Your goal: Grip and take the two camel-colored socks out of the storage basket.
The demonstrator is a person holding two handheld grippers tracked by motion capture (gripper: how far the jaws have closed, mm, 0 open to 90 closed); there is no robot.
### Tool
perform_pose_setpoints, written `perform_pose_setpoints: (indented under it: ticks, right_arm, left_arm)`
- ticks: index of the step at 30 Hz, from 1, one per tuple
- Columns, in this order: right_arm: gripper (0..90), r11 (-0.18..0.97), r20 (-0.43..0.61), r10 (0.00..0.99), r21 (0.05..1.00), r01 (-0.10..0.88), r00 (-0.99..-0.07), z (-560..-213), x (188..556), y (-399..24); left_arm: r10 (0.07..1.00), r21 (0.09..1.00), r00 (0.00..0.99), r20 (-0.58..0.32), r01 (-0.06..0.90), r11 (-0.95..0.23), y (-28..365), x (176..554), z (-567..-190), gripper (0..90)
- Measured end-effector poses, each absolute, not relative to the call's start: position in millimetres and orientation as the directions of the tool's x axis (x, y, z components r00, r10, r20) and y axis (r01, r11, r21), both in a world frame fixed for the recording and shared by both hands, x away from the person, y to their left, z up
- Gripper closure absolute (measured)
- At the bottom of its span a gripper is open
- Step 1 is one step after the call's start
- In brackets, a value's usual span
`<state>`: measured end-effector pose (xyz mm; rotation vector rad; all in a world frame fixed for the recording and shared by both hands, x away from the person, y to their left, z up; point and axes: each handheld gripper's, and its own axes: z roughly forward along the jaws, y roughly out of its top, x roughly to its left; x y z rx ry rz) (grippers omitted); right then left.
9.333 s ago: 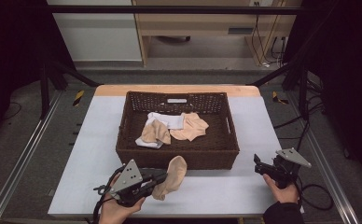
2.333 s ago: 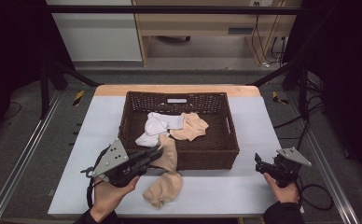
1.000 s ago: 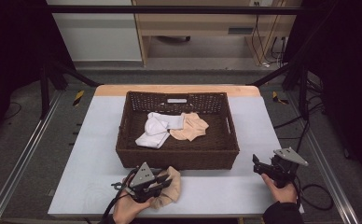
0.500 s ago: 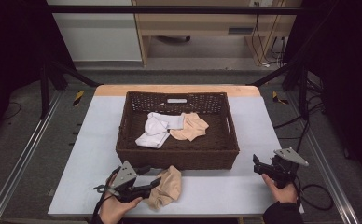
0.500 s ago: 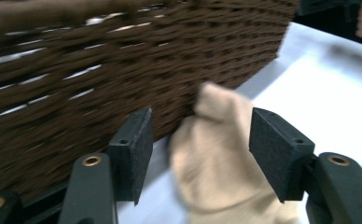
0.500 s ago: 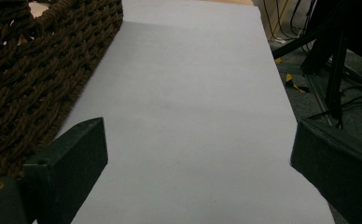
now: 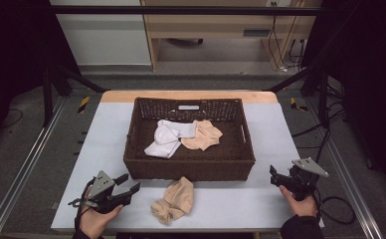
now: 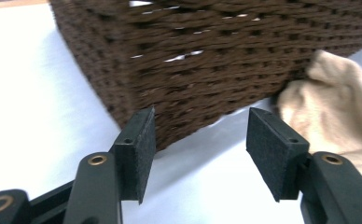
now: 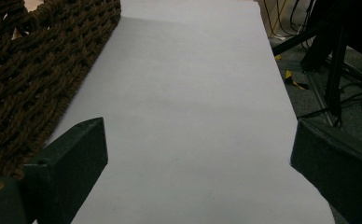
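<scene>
While the left tongs point(image 7: 131, 189) hang just above the table point(image 7: 106, 129), their two black jaws stand wide apart with nothing between them. They have just been opening. The tan sock point(image 7: 173, 199) lies crumpled on the table just to the right of them, not touching them. It sits in front of the brown woven basket point(image 7: 188, 168), close to its near wall. In the left gripper view the sock point(image 8: 337, 121) shows off to the right, beside the basket's corner point(image 8: 207, 60).

Inside the basket lie a white sock point(image 7: 165, 139) and another tan sock point(image 7: 203, 135), touching each other.

The right tongs point(image 7: 275, 175) rest near the right edge of the table, well apart from the sock. Their jaws are wide open and hold nothing.

I can read no writing or labels on any of these things.
</scene>
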<state>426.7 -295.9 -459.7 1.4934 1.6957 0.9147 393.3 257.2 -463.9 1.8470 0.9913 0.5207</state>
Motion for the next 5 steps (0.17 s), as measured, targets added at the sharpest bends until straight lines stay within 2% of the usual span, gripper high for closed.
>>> perform_pose_setpoints:
  ticks: [5]
  right_arm:
    - [4.2, 0.089, -0.042, 0.994, 0.857, 0.508, -0.102, -460, 426, -295]
  left_arm:
    - [0.835, 0.897, 0.549, -0.045, 0.391, -0.209, 270, 397, -461, 43.5]
